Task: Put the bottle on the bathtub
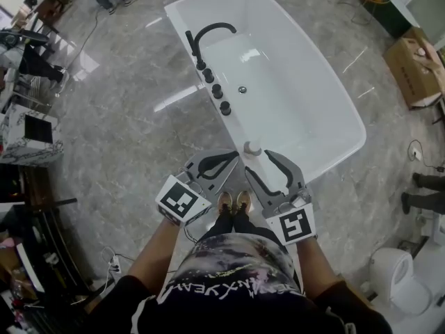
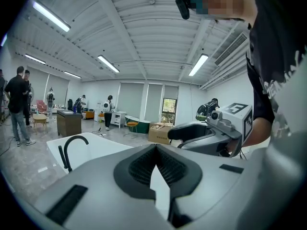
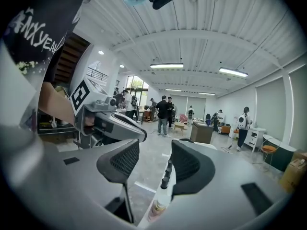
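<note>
A small bottle (image 1: 252, 147) with a pale cap stands upright on the near rim of the white bathtub (image 1: 327, 110). In the right gripper view the bottle (image 3: 159, 204) shows low between the jaws, on the rim below a row of black knobs (image 3: 167, 172). My right gripper (image 1: 259, 164) is open, just short of the bottle, with nothing in it. My left gripper (image 1: 233, 157) is shut and empty, beside the bottle on its left. In the left gripper view its pads (image 2: 144, 164) meet at the tips.
A black curved faucet (image 1: 208, 33) and black knobs (image 1: 217, 90) line the tub's left rim. The person's shoes (image 1: 233, 202) stand on the marble floor at the tub's near end. A cardboard box (image 1: 414, 68) sits far right, a toilet (image 1: 403, 277) lower right. People stand in the background.
</note>
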`<state>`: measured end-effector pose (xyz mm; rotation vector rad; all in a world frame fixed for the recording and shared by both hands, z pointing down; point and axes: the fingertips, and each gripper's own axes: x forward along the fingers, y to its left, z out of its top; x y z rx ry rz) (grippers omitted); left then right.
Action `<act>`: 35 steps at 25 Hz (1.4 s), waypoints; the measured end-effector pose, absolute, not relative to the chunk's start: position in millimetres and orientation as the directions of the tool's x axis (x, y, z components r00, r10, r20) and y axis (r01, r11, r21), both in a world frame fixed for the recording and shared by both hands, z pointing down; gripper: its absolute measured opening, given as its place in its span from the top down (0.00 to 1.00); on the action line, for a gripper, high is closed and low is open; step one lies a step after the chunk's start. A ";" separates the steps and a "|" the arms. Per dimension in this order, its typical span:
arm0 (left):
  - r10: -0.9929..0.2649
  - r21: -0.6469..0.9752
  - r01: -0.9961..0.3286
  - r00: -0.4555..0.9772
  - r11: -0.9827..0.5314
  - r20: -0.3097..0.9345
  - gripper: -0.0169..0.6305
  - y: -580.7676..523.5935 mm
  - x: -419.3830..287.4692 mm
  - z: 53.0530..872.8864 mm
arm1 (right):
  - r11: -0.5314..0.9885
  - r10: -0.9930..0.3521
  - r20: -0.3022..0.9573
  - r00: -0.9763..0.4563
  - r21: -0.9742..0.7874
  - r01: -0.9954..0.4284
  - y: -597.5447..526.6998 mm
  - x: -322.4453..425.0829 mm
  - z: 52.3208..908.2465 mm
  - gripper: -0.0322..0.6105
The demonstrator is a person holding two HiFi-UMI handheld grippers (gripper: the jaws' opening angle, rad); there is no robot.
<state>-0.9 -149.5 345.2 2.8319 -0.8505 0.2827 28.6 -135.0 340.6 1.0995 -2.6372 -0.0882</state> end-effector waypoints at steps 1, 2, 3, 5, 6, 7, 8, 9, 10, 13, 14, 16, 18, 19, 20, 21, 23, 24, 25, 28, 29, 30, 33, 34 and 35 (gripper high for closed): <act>-0.526 0.107 -0.559 0.819 -0.822 0.230 0.96 -147.8 -1.4 343.6 | 0.709 -0.703 0.235 -0.671 0.162 -0.686 -133.4 27.5 338.4 0.64; -0.527 0.104 -0.559 0.818 -0.823 0.231 0.96 -146.1 -2.0 342.2 | 0.709 -0.703 0.236 -0.671 0.160 -0.686 -131.8 26.6 336.7 0.64; -0.527 0.100 -0.559 0.817 -0.823 0.232 0.96 -144.7 -2.9 340.9 | 0.710 -0.702 0.237 -0.671 0.159 -0.686 -130.6 25.7 335.4 0.64; -0.530 0.093 -0.561 0.816 -0.823 0.230 0.96 -143.3 -4.7 337.3 | 0.708 -0.704 0.237 -0.669 0.157 -0.689 -129.9 24.3 332.6 0.64; -0.532 0.088 -0.562 0.814 -0.822 0.232 0.96 -143.1 -5.8 336.1 | 0.706 -0.706 0.235 -0.668 0.156 -0.691 -130.2 24.1 330.9 0.64; -0.534 0.083 -0.565 0.812 -0.821 0.235 0.96 -143.0 -6.9 335.4 | 0.704 -0.708 0.230 -0.668 0.153 -0.693 -130.5 24.5 329.2 0.64; -0.537 0.080 -0.567 0.809 -0.820 0.240 0.96 -142.9 -7.8 335.0 | 0.703 -0.709 0.226 -0.668 0.152 -0.695 -130.7 25.1 327.8 0.64; -0.539 0.079 -0.569 0.807 -0.818 0.241 0.96 -142.9 -8.2 334.2 | 0.702 -0.710 0.221 -0.668 0.154 -0.695 -131.0 25.9 326.7 0.64; -0.540 0.081 -0.570 0.808 -0.818 0.235 0.96 -142.9 -8.0 332.6 | 0.702 -0.711 0.217 -0.669 0.156 -0.695 -131.5 26.5 325.8 0.64; -0.543 0.081 -0.570 0.810 -0.817 0.224 0.96 -143.2 -8.3 329.5 | 0.703 -0.710 0.215 -0.671 0.166 -0.691 -132.9 27.2 324.4 0.64; -0.543 0.079 -0.571 0.809 -0.817 0.225 0.96 -142.9 -8.8 329.3 | 0.704 -0.709 0.216 -0.671 0.169 -0.690 -132.7 27.3 324.0 0.66; -0.544 0.079 -0.570 0.810 -0.818 0.218 0.96 -142.6 -8.2 327.1 | 0.702 -0.711 0.217 -0.669 0.173 -0.690 -131.9 28.3 323.4 0.71; -0.543 0.078 -0.568 0.812 -0.819 0.212 0.96 -142.1 -7.0 325.2 | 0.698 -0.716 0.212 -0.666 0.177 -0.694 -131.5 29.0 321.9 0.77; -0.542 0.079 -0.567 0.813 -0.820 0.212 0.96 -141.7 -6.6 324.6 | 0.696 -0.718 0.208 -0.665 0.180 -0.695 -131.3 29.2 320.9 0.80; -0.542 0.079 -0.567 0.814 -0.820 0.212 0.96 -141.4 -6.2 324.4 | 0.693 -0.720 0.204 -0.663 0.181 -0.697 -131.3 29.5 320.1 0.84; -0.541 0.079 -0.566 0.814 -0.821 0.211 0.96 -141.2 -5.8 324.5 | 0.691 -0.723 0.201 -0.661 0.181 -0.700 -131.4 29.9 319.6 0.88; -0.541 0.079 -0.565 0.815 -0.821 0.210 0.96 -141.3 -4.7 324.9 | 0.690 -0.724 0.198 -0.661 0.179 -0.701 -131.8 30.5 319.0 0.94; -0.540 0.079 -0.565 0.815 -0.821 0.209 0.96 -141.4 -4.2 325.1 | 0.692 -0.722 0.199 -0.663 0.181 -0.699 -132.0 30.2 318.5 0.95; -0.539 0.080 -0.564 0.816 -0.822 0.210 0.96 -141.5 -3.6 325.3 | 0.694 -0.720 0.199 -0.665 0.183 -0.696 -132.3 29.8 317.9 0.95; -0.532 0.075 -0.558 0.817 -0.826 0.220 0.96 -142.2 -3.0 327.7 | 0.697 -0.717 0.193 -0.669 0.179 -0.695 -134.8 28.1 315.6 0.95; -0.530 0.065 -0.556 0.817 -0.829 0.229 0.96 -142.5 -3.3 328.9 | 0.696 -0.718 0.188 -0.671 0.178 -0.695 -135.7 27.6 314.5 0.95; -0.528 0.049 -0.553 0.816 -0.832 0.237 0.96 -143.0 -3.5 329.6 | 0.696 -0.718 0.183 -0.671 0.177 -0.696 -136.5 27.4 313.4 0.95; -0.525 0.033 -0.548 0.816 -0.836 0.242 0.96 -144.8 -4.6 329.2 | 0.697 -0.717 0.188 -0.671 0.178 -0.695 -138.4 26.9 312.9 0.95; -0.526 0.050 -0.551 0.817 -0.833 0.234 0.96 -145.4 -4.9 328.6 | 0.700 -0.714 0.191 -0.673 0.181 -0.691 -138.9 26.3 312.6 0.95; -0.528 0.065 -0.554 0.818 -0.830 0.228 0.96 -146.0 -4.9 327.9 | 0.704 -0.710 0.190 -0.678 0.182 -0.686 -138.9 25.5 311.9 0.95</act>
